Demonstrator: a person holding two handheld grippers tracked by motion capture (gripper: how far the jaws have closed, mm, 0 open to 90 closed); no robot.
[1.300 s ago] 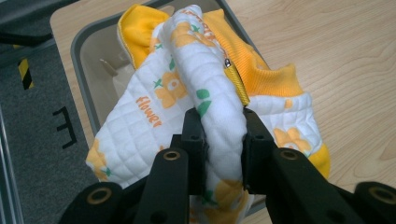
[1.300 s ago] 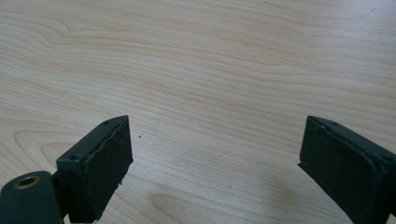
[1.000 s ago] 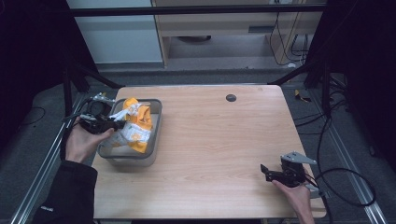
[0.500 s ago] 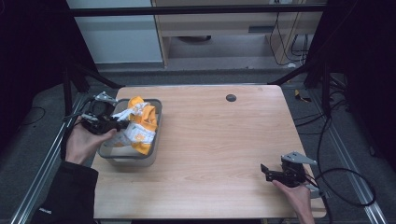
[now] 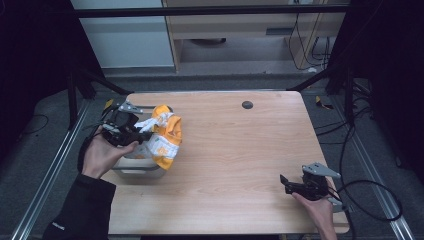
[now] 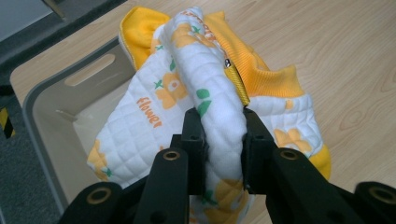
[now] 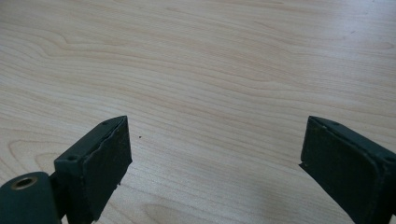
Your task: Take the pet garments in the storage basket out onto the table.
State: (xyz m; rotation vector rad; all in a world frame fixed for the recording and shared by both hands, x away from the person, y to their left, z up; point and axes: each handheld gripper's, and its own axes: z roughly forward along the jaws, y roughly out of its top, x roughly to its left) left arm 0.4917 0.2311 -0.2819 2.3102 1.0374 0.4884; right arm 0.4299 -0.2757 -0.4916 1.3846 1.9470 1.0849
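Black jaws of my right gripper (image 5: 283, 181) stand wide apart, nothing between them, low over bare wooden table (image 5: 240, 150) at its near right corner. Farther off on the left, my left gripper (image 5: 145, 135) is clamped on a fold of the quilted white-and-orange baby jacket (image 6: 205, 88). Jacket hangs over the right rim of the grey bin (image 6: 56, 107), partly above the tabletop, zipper showing. Dark round hole (image 5: 247, 104) sits near the table's far edge.
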